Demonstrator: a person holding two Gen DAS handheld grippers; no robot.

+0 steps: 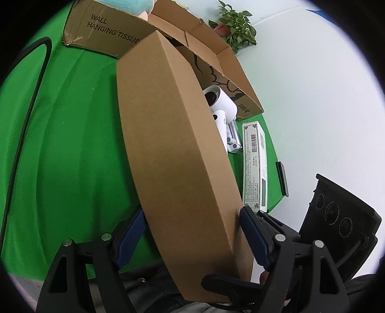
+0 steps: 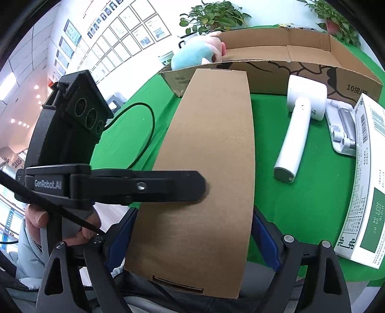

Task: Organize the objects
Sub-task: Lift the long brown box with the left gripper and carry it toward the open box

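Flat brown carton [image 2: 204,173]: held above the near edge of the green worktop [image 2: 276,216], clamped between both grippers. Left gripper [image 1: 190,238]: pads pressed on its narrow sides. Right gripper [image 2: 192,243]: closed across its broad face. Far: open cardboard box [image 2: 312,65] holding a plush toy [image 2: 192,56]. Right: white hair dryer [image 2: 298,127], white printed box [image 2: 365,187].

Looks like an office or institutional room set up for demo recording. One wall carries rows of framed certificates and photos [image 2: 113,31] under a panelled ceiling w/ recessed spot lights [image 2: 20,122] (typical corporate hallway look). Potted plants [image 2: 211,15] stand along the plain white walls. The table [image 1: 60,144] is draped in bright green cloth, studio-style, not home furniture.
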